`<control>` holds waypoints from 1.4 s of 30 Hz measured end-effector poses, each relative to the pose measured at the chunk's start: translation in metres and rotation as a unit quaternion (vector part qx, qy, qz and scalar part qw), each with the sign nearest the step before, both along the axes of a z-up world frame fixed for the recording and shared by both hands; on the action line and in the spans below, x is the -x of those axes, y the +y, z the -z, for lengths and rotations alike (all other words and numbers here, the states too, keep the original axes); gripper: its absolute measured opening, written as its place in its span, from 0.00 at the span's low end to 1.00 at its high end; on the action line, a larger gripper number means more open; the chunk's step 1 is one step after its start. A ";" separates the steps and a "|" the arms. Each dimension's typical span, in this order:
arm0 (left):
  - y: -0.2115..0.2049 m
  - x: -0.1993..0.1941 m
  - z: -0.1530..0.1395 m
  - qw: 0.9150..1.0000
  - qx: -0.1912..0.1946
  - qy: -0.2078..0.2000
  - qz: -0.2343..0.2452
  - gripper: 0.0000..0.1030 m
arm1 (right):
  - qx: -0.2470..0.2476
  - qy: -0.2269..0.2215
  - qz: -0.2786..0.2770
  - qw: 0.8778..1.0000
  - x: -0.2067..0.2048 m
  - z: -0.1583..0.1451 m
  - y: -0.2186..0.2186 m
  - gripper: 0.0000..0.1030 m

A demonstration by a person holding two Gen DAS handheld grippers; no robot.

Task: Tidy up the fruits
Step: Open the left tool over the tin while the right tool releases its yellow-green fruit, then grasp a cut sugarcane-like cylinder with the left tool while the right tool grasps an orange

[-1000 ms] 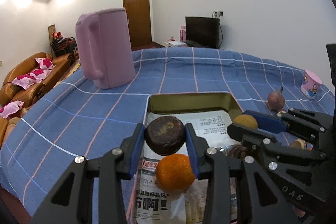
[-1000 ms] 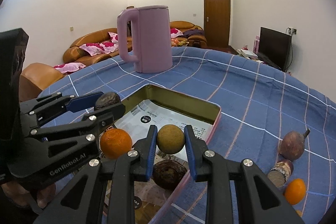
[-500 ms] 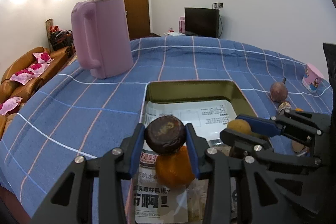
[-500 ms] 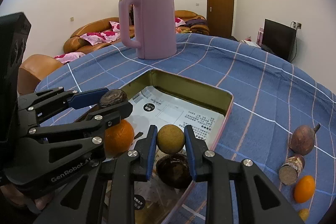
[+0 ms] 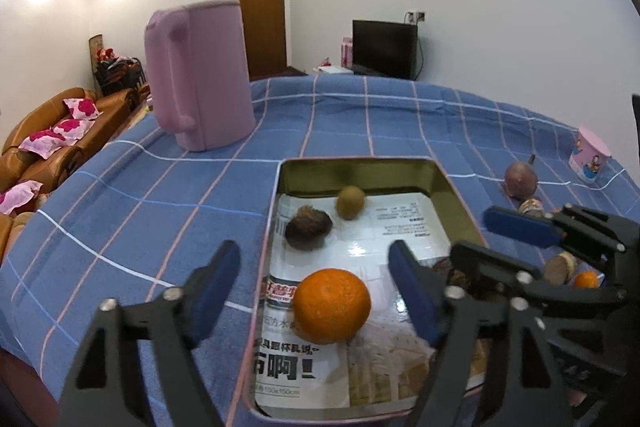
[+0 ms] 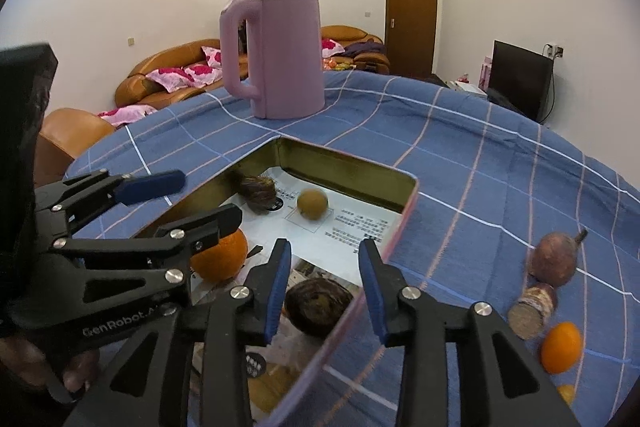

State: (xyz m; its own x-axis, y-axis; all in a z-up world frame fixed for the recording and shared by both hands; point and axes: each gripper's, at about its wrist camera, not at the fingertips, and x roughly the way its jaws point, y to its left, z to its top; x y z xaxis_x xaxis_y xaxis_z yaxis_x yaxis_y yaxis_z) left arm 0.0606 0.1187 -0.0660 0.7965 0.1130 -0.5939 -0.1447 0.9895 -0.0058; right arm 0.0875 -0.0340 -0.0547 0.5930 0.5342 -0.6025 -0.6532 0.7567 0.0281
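Fruit tin [image 5: 456,191] contents, both jaws released.
Tin holds an orange [image 5: 331,305], dark fruit [image 5: 308,228], tan fruit [image 5: 350,202]. Left hand-held gripper [image 5: 314,291] and right hand-held gripper [image 6: 324,283], jaws just opening, stand spread and empty above the tin.

- Metal tray [image 5: 460,195], rectangular, paper-lined, on blue checked cloth.
- Inside: orange [image 5: 331,305] at 6 o'clock; dark brown wrinkled fruit [image 5: 308,227] and small tan round fruit [image 5: 351,202] near 12; another dark fruit [image 6: 316,306] at right near corner.
- At 3 o'clock, outside: purple-brown stemmed fruit [image 6: 554,258], cut brown piece [image 6: 532,311], small orange [image 6: 561,347].
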 end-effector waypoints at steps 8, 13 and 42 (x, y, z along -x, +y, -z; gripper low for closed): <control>-0.019 0.011 -0.013 0.999 0.010 -0.020 0.023 0.78 | -0.011 -0.012 0.052 0.998 0.021 -0.010 -0.068 0.53; -0.047 0.018 -0.016 0.998 0.011 -0.024 0.055 0.80 | 0.008 -0.008 0.106 0.994 0.032 -0.006 -0.116 0.53; -0.143 0.016 -0.006 0.988 -0.032 0.006 0.149 0.81 | 0.018 0.099 0.115 0.988 0.022 0.040 -0.149 0.37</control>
